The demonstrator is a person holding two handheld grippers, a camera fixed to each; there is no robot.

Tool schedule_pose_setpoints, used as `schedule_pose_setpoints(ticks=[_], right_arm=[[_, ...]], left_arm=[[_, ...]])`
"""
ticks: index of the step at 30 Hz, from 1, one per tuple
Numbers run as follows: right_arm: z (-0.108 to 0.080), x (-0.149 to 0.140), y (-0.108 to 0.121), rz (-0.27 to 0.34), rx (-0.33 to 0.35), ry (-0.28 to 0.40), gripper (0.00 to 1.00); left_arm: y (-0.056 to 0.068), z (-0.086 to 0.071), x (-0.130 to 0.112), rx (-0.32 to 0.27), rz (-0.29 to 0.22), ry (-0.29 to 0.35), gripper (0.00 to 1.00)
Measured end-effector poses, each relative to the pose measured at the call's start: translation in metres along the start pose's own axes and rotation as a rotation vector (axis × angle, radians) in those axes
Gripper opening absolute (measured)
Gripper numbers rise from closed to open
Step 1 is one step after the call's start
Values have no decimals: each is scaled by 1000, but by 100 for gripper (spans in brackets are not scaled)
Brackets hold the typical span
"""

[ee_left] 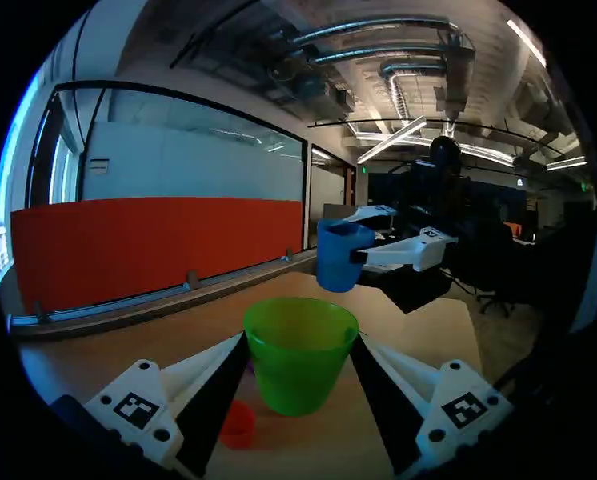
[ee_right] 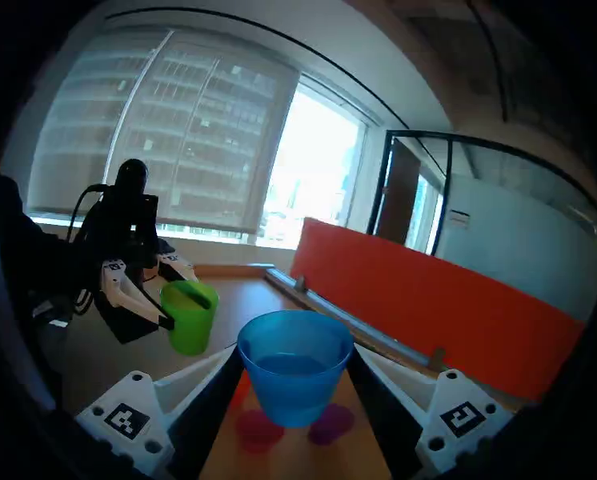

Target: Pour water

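Observation:
In the left gripper view, my left gripper [ee_left: 300, 362] is shut on a green cup [ee_left: 301, 352], held upright above the wooden table [ee_left: 122, 352]. Farther off in that view, the blue cup [ee_left: 336, 254] hangs in the air between the right gripper's fingers [ee_left: 402, 252]. The right gripper view has my right gripper [ee_right: 295, 380] shut on that blue cup [ee_right: 295, 366], upright, with water inside. To its left the green cup [ee_right: 190, 317] sits in the left gripper [ee_right: 150, 308], apart from the blue one.
A red disc [ee_left: 238, 424] lies on the table under the left gripper. Red and purple discs [ee_right: 258, 428] [ee_right: 330, 422] lie below the blue cup. An orange partition [ee_left: 154, 244] with a rail runs along the table's far edge. Chairs and desks stand beyond.

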State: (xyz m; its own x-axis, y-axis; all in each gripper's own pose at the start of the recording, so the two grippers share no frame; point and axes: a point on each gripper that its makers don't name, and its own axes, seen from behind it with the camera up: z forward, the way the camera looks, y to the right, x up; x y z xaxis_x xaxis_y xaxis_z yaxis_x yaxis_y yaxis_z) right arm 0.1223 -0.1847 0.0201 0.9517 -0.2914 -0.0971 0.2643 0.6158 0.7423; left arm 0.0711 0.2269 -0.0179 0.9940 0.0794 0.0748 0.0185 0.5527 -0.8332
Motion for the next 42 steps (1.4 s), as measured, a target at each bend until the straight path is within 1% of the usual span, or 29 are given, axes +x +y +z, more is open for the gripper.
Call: schedule_pose_setpoints(ticks=[20, 24, 32, 42], right_arm=[[6, 30, -2, -197, -8, 27, 91], [8, 36, -3, -241, -9, 36, 91], [13, 46, -6, -335, -10, 46, 90], [18, 58, -8, -433, -16, 53, 90]], left_arm=[[24, 9, -6, -58, 26, -9, 87], [28, 11, -7, -61, 34, -7, 87], [31, 16, -7, -71, 21, 4, 87], [37, 23, -9, -89, 18, 6, 87]])
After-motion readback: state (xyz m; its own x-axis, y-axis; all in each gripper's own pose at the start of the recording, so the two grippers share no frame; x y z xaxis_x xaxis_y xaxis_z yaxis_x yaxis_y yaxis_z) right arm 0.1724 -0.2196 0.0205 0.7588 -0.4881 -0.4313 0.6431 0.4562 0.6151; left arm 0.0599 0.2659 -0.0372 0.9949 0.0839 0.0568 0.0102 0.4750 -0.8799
